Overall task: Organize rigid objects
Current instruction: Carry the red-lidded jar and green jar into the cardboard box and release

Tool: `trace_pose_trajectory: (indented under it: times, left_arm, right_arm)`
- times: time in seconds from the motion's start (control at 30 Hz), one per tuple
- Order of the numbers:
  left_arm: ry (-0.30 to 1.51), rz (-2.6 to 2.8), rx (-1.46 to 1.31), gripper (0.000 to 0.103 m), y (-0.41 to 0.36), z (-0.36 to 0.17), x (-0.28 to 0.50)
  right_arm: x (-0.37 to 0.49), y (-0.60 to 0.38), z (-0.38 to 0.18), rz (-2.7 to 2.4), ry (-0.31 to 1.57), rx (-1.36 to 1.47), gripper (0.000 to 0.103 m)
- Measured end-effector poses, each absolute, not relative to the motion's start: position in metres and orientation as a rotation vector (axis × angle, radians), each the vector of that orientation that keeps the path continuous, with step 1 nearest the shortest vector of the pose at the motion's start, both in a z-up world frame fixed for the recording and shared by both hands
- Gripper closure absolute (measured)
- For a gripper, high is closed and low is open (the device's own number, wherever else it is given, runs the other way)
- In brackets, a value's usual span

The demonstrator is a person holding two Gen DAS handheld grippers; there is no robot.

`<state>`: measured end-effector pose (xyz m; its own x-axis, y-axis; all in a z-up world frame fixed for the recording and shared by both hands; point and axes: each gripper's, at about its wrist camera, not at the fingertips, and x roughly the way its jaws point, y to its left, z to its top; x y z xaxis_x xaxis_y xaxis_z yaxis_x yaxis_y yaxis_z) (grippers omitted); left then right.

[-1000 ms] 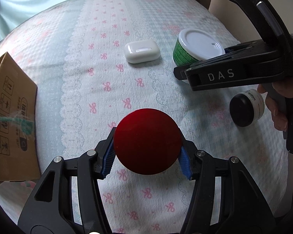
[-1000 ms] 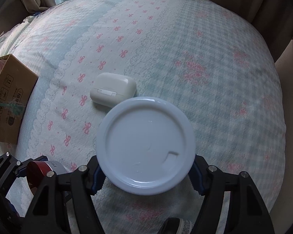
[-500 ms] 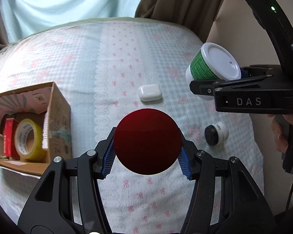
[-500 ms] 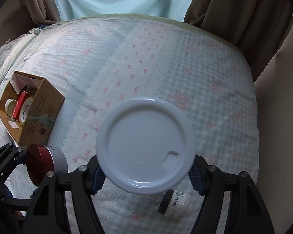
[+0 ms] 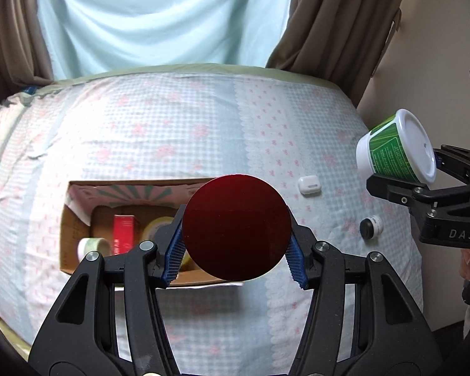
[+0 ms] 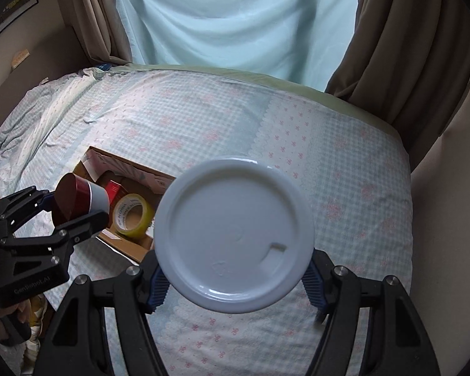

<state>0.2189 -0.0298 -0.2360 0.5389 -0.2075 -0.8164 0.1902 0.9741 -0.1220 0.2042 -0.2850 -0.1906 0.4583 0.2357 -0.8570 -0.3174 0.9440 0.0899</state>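
On the bed, the cardboard box (image 5: pixel 75 219) already holds tape rolls. Above it, the left gripper (image 5: pixel 236 250) pinches a red-lidded jar (image 5: pixel 236 227); the right gripper (image 6: pixel 235 279) clamps a white-lidded tub (image 6: pixel 235 238). A white case (image 5: pixel 309 185) and small black-capped jar (image 5: pixel 371 228) wait outside.

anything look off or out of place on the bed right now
Nothing looks damaged or spilled. A small black-capped jar lies on its side on the bedspread, near a white earbud case, both outside the cardboard box.
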Motion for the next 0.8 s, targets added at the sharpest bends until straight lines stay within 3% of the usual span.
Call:
trace_pose_trajectory:
  times: [0.43,0.8]
  left_arm:
    - [1.027,-0.243,0.008,0.051,0.119,-0.243,0.244]
    - [1.139,-0.245,0.010,0.051,0.177,-0.310,0.293]
  right_arm:
    - [0.204,-0.147,-0.182,0.340,1.094,0.020,0.037]
    - [0.230,-0.080,-0.246,0.335,1.235,0.057,0.037]
